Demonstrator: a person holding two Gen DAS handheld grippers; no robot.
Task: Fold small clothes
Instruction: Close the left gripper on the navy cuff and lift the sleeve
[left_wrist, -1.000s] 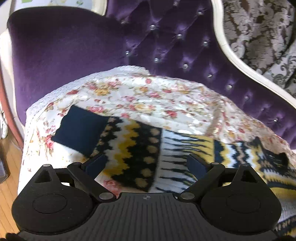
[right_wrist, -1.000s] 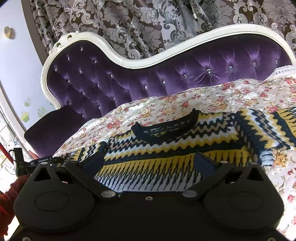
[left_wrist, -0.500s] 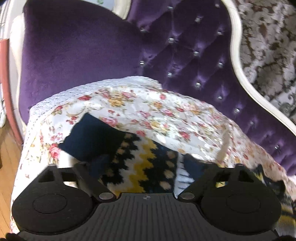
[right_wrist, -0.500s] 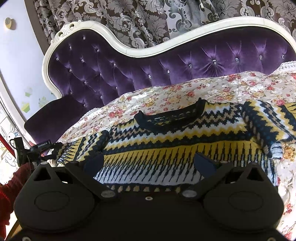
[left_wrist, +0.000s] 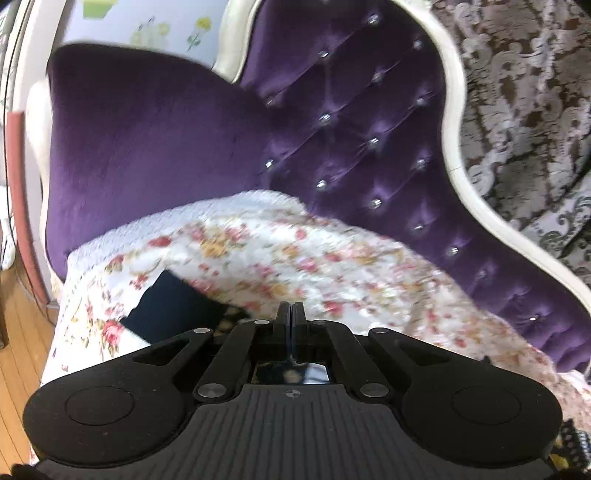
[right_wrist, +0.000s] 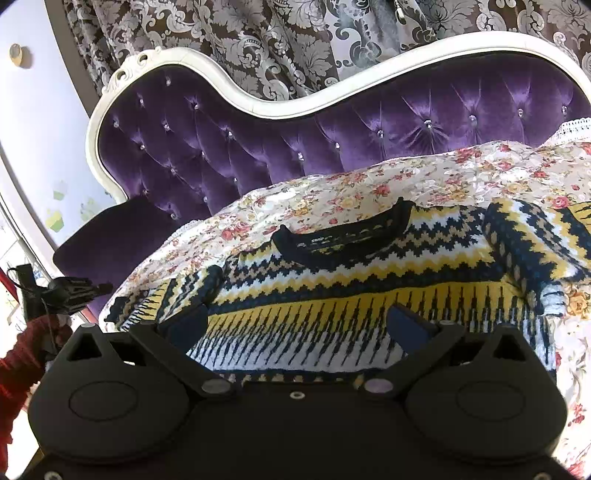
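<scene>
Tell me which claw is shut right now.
The left claw: its fingers are pressed together above the navy sleeve cuff. The right claw is spread wide.

The sweater (right_wrist: 354, 295) is showing as a thick, nubby knit, its ribbed collar (right_wrist: 343, 240) lying matt. Under it, the floral cover (right_wrist: 461, 177) is looking like smooth, faintly glossy cotton, with a rougher lace edge (left_wrist: 177, 218). Behind the cover, the sofa (right_wrist: 258, 144) is gleaming as tufted velvet studded with shiny buttons, framed in glossy painted wood (right_wrist: 332, 99). Behind the sofa, the curtain (right_wrist: 295, 37) is shimmering like damask. Both grippers (left_wrist: 291, 314) (right_wrist: 295, 325) are reading as matt black plastic with metal pins. Left of the sofa, floorboards (left_wrist: 18, 332) are glowing as varnished wood.
</scene>
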